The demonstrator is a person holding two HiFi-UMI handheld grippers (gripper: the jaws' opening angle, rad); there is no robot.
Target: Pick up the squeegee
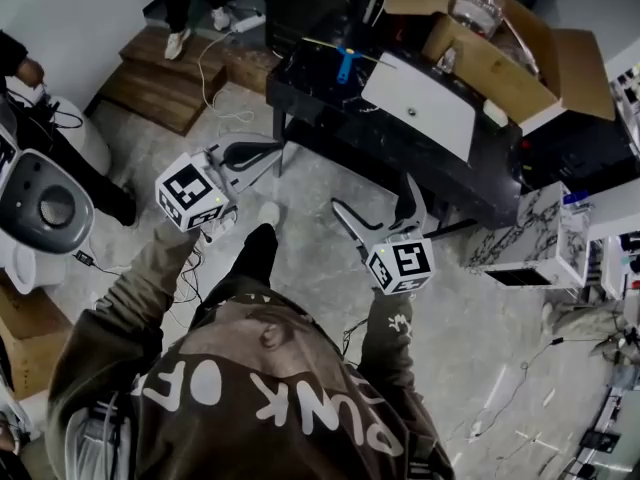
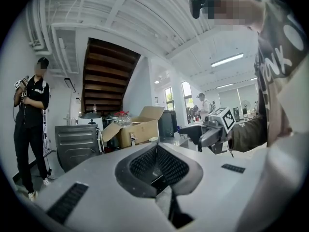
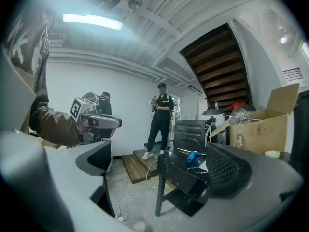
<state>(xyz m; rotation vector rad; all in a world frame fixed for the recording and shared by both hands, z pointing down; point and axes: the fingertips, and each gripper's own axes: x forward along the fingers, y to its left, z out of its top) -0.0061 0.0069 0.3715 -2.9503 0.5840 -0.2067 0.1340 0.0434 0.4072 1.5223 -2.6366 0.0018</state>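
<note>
The squeegee [image 1: 345, 65] has a blue handle and a thin pale blade, and lies on the far left part of a black table [image 1: 330, 103]. In the right gripper view the squeegee [image 3: 193, 157] shows on the table top, straight ahead between the jaws and well beyond them. My right gripper [image 1: 373, 196] is open and empty, held in the air short of the table's near edge; the same gripper [image 3: 159, 153] frames the table. My left gripper [image 1: 272, 150] is shut on nothing, raised left of the table, and its pads [image 2: 145, 166] meet.
A white panel [image 1: 420, 103] lies on the table beside an open cardboard box [image 1: 500, 53]. A person in black [image 3: 159, 120] stands by wooden steps [image 1: 165, 78]. Cables [image 1: 215, 78] trail over the concrete floor. A marbled block [image 1: 530, 238] stands at right, white fixtures [image 1: 45, 208] at left.
</note>
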